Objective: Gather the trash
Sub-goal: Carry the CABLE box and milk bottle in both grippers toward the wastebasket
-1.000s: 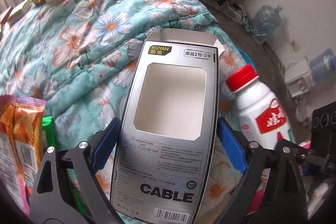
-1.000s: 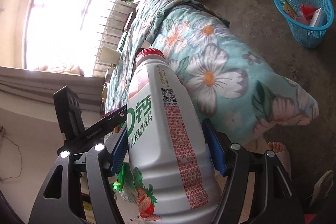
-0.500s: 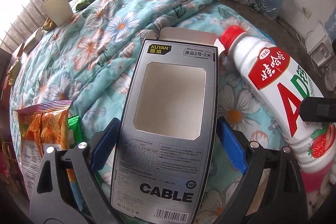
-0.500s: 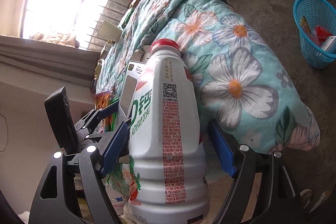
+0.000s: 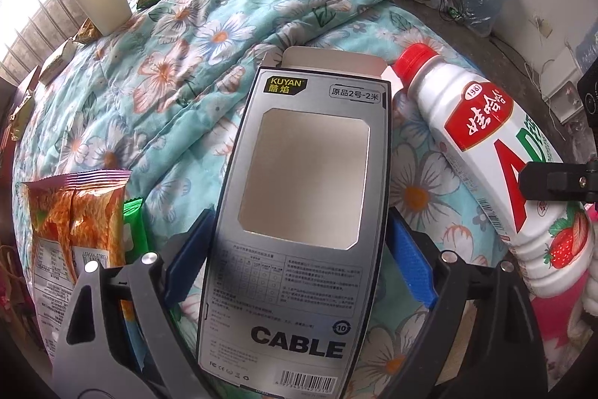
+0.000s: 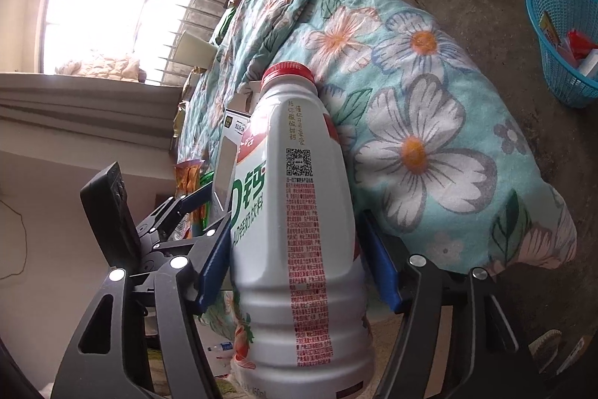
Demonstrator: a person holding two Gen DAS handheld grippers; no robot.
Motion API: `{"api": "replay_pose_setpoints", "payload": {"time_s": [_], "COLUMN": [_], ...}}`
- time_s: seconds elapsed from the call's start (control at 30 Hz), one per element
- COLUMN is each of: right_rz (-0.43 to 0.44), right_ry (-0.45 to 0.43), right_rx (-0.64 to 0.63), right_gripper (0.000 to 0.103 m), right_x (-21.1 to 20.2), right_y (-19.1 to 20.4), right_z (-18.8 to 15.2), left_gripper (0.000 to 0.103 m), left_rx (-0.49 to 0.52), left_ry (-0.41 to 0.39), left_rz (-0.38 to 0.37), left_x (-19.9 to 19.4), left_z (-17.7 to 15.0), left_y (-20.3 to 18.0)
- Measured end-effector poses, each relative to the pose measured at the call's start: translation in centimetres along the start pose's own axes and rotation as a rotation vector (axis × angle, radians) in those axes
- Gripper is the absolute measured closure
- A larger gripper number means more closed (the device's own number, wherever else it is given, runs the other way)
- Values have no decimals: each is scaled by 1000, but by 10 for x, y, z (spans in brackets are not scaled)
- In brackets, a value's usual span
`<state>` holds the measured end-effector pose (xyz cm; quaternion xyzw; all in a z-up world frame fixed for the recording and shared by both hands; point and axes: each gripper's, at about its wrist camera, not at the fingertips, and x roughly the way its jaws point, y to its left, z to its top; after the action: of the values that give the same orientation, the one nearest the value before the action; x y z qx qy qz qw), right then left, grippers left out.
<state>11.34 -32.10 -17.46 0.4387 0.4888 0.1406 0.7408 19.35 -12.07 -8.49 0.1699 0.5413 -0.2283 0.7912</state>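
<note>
1. Gripping the empty cable box (image 5: 310,212), the left tongs (image 5: 299,260) have a blue pad pressed on each long edge, dead centre in the left wrist view.
2. Over in the right wrist view, the right tongs (image 6: 295,260) hold the white drink bottle (image 6: 299,230); their jaws have just been closing in, and both blue pads sit against its sides, red cap pointing up the frame.
3. That same bottle (image 5: 497,167) leans in at the right of the left view, its cap just beside the box's open flap.
4. Behind both, the floral quilt (image 5: 209,70) covers the bed.
5. Upper left of the left view: a paper cup (image 5: 102,4) stands on the quilt, near small wrappers.
6. Lower left: an orange snack bag (image 5: 74,212) with a green packet (image 5: 134,230) touching it.
7. Far right of the right view, a blue basket (image 6: 560,36) sits on the floor, well apart from the bed, with scraps inside.
</note>
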Motion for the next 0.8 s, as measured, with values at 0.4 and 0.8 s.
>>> {"api": "replay_pose_setpoints", "payload": {"time_s": [0.4, 0.8], "right_rz": [123, 196], "right_ry": [-108, -189], "right_rx": [105, 109], "right_gripper": [41, 41], "right_x": [-26, -58], "right_y": [-26, -29], "right_z": [-9, -15], "left_gripper": [20, 20], "left_rx": [-45, -74], "left_ry": [-69, -153], "left_rz": [-7, -16], "left_x": [-27, -58], "left_z": [3, 16], "left_y": [8, 7]}}
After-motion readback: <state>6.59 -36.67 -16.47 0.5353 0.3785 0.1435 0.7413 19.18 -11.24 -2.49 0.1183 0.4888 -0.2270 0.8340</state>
